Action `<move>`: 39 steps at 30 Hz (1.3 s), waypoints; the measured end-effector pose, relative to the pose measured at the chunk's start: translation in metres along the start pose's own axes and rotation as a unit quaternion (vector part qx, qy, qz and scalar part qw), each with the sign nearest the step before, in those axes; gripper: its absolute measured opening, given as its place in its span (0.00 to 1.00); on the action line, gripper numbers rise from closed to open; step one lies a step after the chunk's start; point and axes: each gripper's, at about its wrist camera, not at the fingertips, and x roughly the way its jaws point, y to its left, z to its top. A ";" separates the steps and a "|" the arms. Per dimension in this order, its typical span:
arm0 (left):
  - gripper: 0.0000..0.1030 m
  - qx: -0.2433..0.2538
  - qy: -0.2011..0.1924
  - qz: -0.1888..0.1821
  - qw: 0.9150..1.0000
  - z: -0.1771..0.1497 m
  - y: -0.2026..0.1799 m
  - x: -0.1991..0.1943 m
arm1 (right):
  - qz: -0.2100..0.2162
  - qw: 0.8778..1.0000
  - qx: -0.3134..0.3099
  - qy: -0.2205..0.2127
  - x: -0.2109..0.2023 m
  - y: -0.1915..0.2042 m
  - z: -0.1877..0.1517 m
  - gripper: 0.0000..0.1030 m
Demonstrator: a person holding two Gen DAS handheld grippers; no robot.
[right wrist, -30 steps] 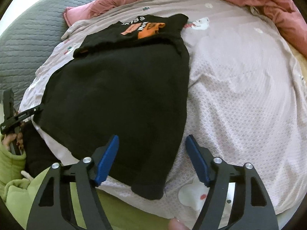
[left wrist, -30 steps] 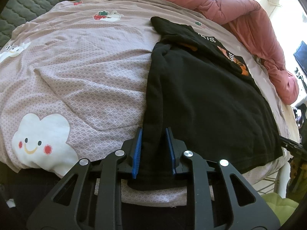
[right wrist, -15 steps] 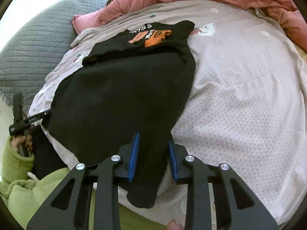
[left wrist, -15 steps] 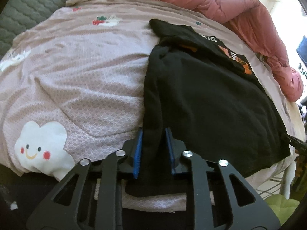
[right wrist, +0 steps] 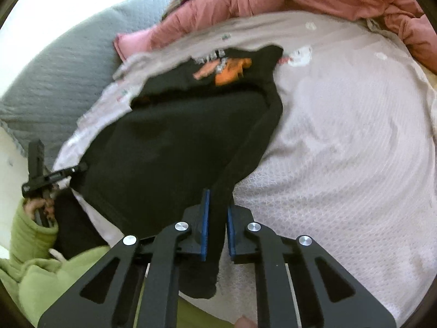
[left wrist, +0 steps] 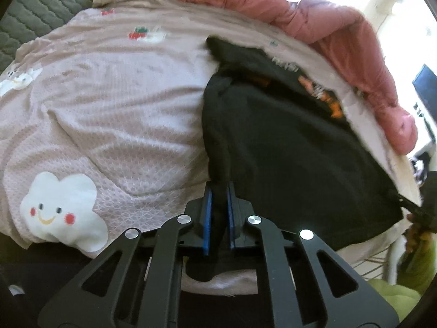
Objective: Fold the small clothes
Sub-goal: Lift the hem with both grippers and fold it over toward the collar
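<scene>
So the black shirt [left wrist: 295, 164] is lying on the bed [left wrist: 109, 125], printed side down for the most part, with the far end already turned over so the orange print shows at about 1 o'clock from the middle of the left view. That looks like the only fold done so far. Both tools are now clenched on it: the left tool [left wrist: 218, 213] has the near-left edge pinched between its blue pads, and the right tool [right wrist: 217, 218] is gripping the other near corner, where the fabric hangs like a sleeve. Their jaws have just been closing, the right one from quite wide, with cloth between them in both cases. My guess is the next bit is lifting this near edge and carrying it toward 12 o'clock, so most of the folding is still to come.

Around it: a pink quilt [left wrist: 341, 35] bunched along the far side from 12 to 3 o'clock, and a grey quilted cover [right wrist: 62, 82] at 10 o'clock in the right view. The quilt sits close to the folded end, so there's not much spare room up there. A green sleeve [right wrist: 35, 235] shows at 8 o'clock.
</scene>
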 end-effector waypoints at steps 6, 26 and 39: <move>0.03 -0.007 -0.041 -0.042 0.998 0.007 -0.009 -0.040 | 0.038 0.997 -0.023 -0.065 -0.037 0.007 0.017 0.08; 0.02 -0.071 -0.082 -0.081 0.991 0.113 -0.008 -0.031 | 0.031 0.981 -0.004 -0.193 -0.047 -0.025 0.111 0.00; 0.02 -0.067 -0.059 -0.064 0.994 0.146 -0.012 0.026 | 0.004 0.997 0.026 -0.079 -0.003 -0.048 0.109 0.01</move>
